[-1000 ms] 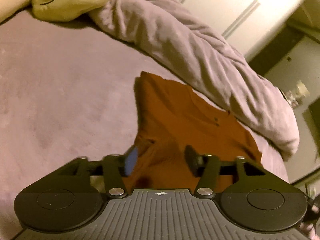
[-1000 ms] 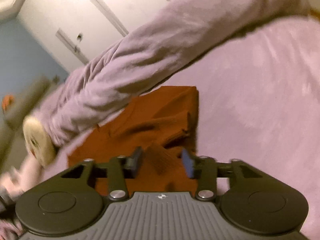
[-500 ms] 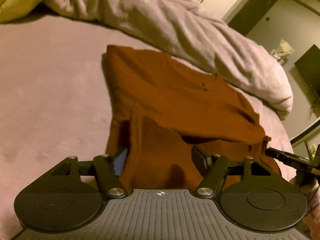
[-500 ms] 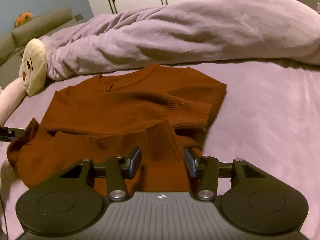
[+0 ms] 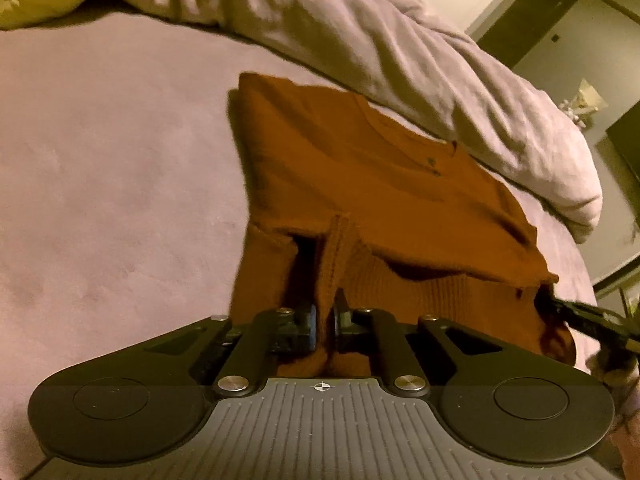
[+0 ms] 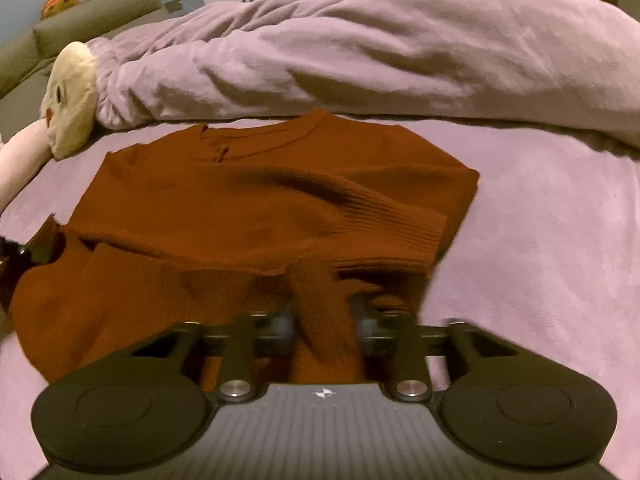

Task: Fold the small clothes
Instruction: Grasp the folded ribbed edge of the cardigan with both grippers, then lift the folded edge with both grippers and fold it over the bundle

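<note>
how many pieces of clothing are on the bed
1: a rust-orange ribbed knit sweater lying on the lilac bedsheet, in front of the bunched lilac duvet. More could be hidden under the duvet.

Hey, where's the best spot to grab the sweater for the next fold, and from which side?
Grip the sweater by its ribbed bottom hem, coming from the near edge, one tool toward each corner. The hem lies nearest, bunched up off the bed, so it pinches easily. Both tools, left and right, have just closed on it there.
</note>
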Tool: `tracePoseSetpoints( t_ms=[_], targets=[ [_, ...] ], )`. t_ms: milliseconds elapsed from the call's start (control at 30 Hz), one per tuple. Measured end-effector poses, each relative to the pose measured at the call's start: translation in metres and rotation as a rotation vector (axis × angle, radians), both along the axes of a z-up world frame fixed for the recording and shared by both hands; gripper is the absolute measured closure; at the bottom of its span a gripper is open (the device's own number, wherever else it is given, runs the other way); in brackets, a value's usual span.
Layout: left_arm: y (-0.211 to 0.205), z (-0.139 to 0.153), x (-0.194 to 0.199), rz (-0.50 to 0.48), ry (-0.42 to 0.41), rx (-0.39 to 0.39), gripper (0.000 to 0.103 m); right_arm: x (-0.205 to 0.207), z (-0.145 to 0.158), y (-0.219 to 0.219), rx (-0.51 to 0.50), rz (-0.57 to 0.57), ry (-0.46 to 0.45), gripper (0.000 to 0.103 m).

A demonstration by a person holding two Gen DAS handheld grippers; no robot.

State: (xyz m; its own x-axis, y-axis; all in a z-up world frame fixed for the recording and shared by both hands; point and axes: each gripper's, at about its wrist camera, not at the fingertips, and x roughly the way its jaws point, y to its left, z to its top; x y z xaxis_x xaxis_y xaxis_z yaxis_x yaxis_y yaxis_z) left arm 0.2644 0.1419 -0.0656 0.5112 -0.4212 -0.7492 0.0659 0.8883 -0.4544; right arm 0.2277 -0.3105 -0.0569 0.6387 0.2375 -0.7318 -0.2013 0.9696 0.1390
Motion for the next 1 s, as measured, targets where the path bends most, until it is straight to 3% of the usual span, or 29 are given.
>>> tracePoseSetpoints(
  t_ms=[167,367,567,800,1000],
  targets=[
    [0.003,0.027,-0.011,0.025,-0.079,-0.004,0.095,-0.021,0.02,0.008,-0.051,-0.002,-0.056,0.095],
    [0.004,0.08,-0.017,0.031,-0.202,-0.009,0.095,-0.036,0.065,0.004,-0.001,0.005,-0.154,0.095],
    [-0.009,0.107,0.016,0.036,-0.276,0.041,0.095,-0.017,0.09,0.009,-0.058,-0.042,-0.258,0.096],
    [-0.018,0.083,0.068,0.106,-0.28,0.093,0.095,0.038,0.082,0.007,-0.109,-0.186,-0.275,0.096],
    [-0.023,0.023,0.1,0.107,-0.128,0.181,0.094,0.074,0.031,-0.004,-0.097,-0.228,-0.152,0.095]
  ],
)
